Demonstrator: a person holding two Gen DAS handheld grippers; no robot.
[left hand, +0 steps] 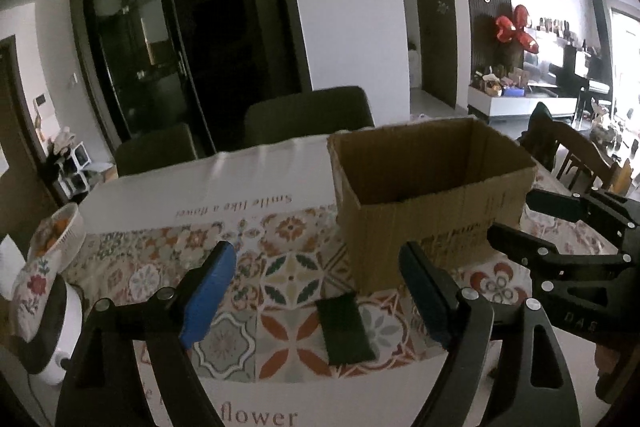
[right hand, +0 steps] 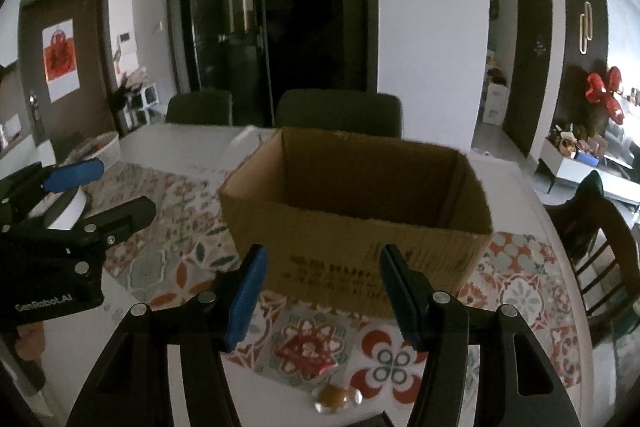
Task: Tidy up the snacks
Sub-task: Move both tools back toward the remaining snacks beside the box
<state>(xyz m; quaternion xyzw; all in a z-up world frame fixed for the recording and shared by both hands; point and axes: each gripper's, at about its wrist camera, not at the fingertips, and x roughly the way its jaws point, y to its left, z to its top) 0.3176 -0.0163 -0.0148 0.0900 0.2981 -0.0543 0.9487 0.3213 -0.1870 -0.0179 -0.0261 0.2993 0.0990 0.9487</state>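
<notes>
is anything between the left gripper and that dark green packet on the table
Nothing visible. The dark green packet lies flat on the tablecloth, in the open gap ahead of the left gripper, whose jaws are apart and empty. The cardboard box stands just behind it, top open.

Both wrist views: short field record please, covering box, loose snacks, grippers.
box: cardboard box, open top, on patterned tablecloth; contents not visible
dark packet: dark packet flat on cloth, in front of box
wrapped candy: candy on cloth, near edge
left gripper: left gripper open, nothing between pads
right gripper: right gripper open, empty
</notes>
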